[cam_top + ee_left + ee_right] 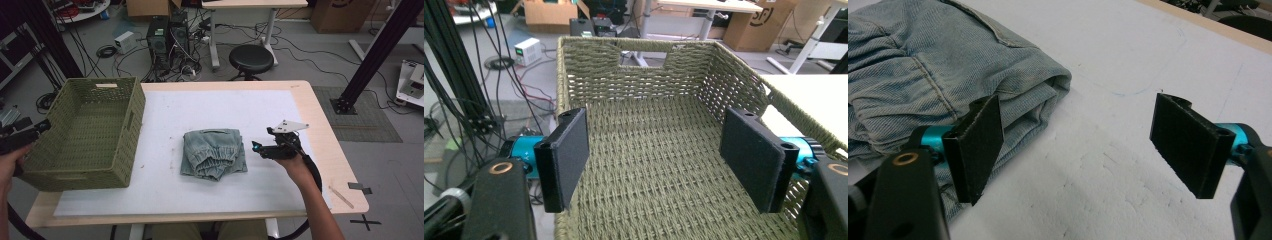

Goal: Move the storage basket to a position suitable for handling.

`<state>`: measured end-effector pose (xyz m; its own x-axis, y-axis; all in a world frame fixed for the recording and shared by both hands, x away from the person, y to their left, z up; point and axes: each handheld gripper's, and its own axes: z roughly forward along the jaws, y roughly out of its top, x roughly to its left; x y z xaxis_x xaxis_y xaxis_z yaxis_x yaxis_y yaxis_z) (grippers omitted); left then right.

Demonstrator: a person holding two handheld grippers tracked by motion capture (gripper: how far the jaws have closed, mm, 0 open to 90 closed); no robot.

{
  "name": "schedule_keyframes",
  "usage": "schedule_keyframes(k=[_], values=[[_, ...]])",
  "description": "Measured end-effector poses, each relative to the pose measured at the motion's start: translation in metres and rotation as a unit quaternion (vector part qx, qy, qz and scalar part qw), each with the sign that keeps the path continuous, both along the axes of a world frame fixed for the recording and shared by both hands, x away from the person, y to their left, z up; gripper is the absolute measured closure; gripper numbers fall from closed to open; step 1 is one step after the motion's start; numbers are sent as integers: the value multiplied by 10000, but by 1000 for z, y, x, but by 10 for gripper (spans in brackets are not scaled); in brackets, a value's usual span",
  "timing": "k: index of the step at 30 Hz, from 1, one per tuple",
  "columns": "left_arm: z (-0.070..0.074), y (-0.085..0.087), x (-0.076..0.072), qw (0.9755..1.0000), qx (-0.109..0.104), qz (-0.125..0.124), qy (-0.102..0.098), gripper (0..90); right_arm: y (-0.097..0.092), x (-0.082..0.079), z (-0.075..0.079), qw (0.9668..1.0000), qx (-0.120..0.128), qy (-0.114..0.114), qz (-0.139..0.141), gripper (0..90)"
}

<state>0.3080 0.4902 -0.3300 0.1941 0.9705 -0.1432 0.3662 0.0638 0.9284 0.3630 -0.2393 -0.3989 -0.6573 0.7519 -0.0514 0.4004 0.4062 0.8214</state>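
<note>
Folded light-blue denim jeans [214, 152] lie in the middle of the white mat [225, 107]. My right gripper [257, 146] hovers just right of them, jaws wide open and pointing at them. In the right gripper view the jeans [923, 65] lie ahead and to the left, their folded edge beside the left jaw, and nothing sits in the right gripper [1083, 150]. A green woven basket [80, 175] stands on the table's left side. My left gripper [44, 126] is at its left wall. In the left gripper view, the open left gripper [664, 155] looks into the empty basket [644, 75].
A thin wooden stick [341, 196] lies near the table's front right corner. Beyond the far edge stand a black stool [251, 58], computer towers [167, 37] and tangled cables on the floor. A black frame post [380, 50] rises at the right.
</note>
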Motion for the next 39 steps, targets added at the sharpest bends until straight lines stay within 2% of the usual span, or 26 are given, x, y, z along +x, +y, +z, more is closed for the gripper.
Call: schedule_keyframes(k=[7, 12, 15, 19, 23, 27, 30, 39], values=[[1, 11, 10, 9994, 15, 67, 326, 305, 3, 1, -1, 10000, -28, 19, -45, 220], [1, 12, 19, 9984, 26, -24, 571, 323, 6, 2, -2, 10000, -58, 37, -53, 220], [2, 11, 21, 9982, 29, -34, 595, 332, 7, 2, -2, 10000, -55, 30, -48, 220], [2, 14, 21, 9987, 57, 20, 497, 332, 7, 2, -3, 10000, -37, 52, -66, 220], [2, 15, 26, 9983, 118, 27, 572, 333, 8, 3, -4, 10000, -61, 53, -53, 220], [2, 11, 35, 9971, 173, -58, 738, 353, 11, 4, -4, 9999, -72, 77, -30, 220], [-1, 11, 41, 9963, 183, -27, 841, 353, 12, 4, -5, 9999, -85, 78, -38, 220], [-2, 24, 43, 9947, 163, 104, 1014, 353, 10, 4, -6, 9998, -103, 109, -102, 220]])
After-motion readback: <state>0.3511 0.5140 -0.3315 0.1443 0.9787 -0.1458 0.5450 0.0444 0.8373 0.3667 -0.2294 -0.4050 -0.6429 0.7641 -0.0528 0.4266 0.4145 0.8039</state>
